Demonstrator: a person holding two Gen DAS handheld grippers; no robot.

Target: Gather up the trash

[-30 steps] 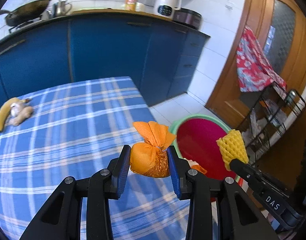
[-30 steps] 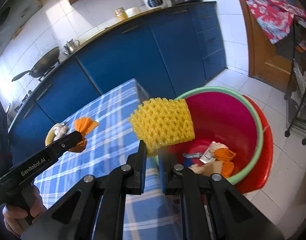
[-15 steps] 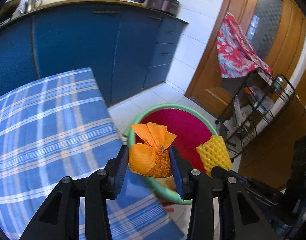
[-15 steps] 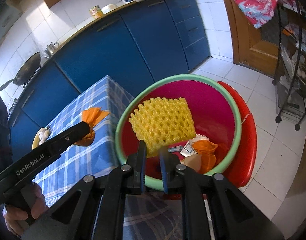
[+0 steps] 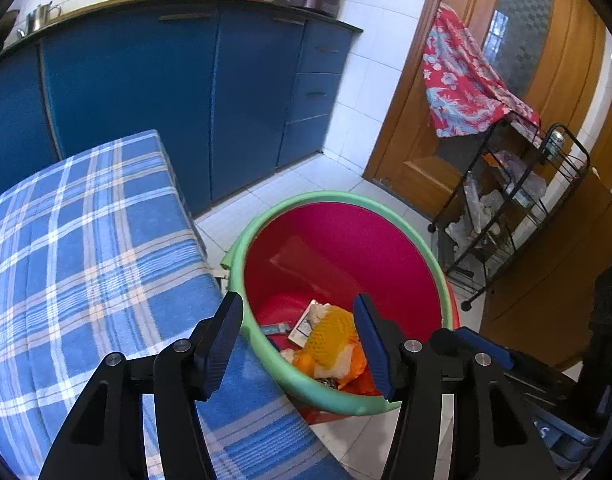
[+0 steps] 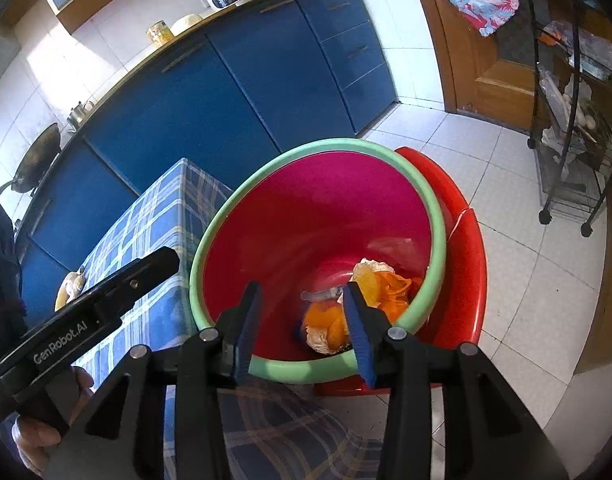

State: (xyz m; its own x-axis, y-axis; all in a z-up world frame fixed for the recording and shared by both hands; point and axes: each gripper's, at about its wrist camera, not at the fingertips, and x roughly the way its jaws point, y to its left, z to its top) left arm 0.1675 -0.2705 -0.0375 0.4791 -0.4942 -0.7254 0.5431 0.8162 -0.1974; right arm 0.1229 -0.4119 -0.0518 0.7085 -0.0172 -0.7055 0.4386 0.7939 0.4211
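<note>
1. Both your tongs stand open with nothing between the pads — the left gripper and the right gripper have both just been opening, and each is empty.
2. Your left gripper hangs over the near rim of the bin, tilted down into it; its left finger overlaps the edge of the table in the picture.
3. Your right gripper also points down into the bin, above its near rim. Your left hand shows at the lower left of the right wrist view, gripping the left tool's handle.
4. The yellow net lies on the heap at the bottom of the bin, near the side closest to you. It is a foam mesh sleeve, pale yellow with a honeycomb pattern. It looks slightly longer than wide, its long axis running from lower left to upper right in the left wrist view; it lies flat rather than on end.
5. The orange wrap rests just beside it in the same heap — crumpled, bright orange. You cannot tell its long axis, since it is bunched up and partly behind a finger.
6. White scraps and a small card lie around them. The bin is red inside with a green rim and stands on the tiled floor, just beside the table's corner.
</note>
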